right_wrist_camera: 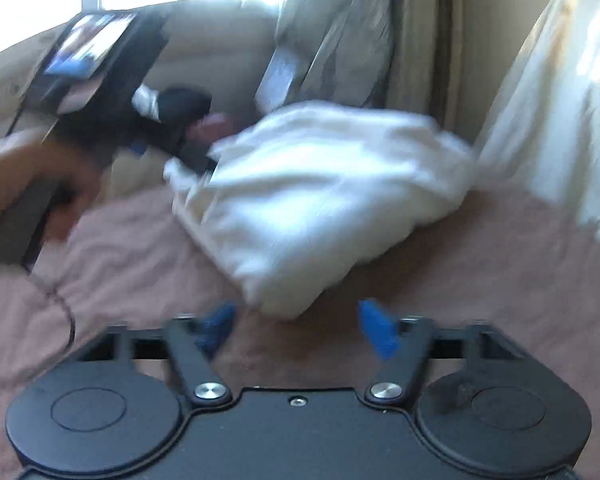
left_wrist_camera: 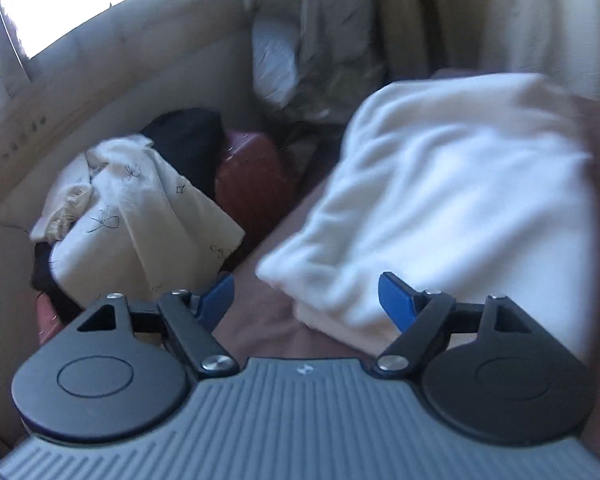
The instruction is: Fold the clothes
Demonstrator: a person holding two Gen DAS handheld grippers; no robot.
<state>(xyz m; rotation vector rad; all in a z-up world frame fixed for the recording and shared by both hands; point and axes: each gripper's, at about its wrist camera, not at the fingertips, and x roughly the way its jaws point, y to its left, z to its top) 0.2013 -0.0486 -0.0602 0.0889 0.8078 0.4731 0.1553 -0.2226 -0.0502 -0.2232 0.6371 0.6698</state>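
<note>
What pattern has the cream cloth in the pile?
Small black line drawings, like bows, on the cream cloth; clearest in the left wrist view.

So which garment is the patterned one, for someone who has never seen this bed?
Start at the pink bedspread and look off its left edge, toward the padded wall. There a heap of clothes lies; the cream garment on top carries small black bow drawings, unlike the plain white folded cloth on the bed.

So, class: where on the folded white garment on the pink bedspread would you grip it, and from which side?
Probably the near folded edge of the white garment, approached low along the pink bedspread. In the right wrist view its nearest corner lies just beyond the open right gripper, stacked layers showing. The left gripper is open beside that edge.
</note>
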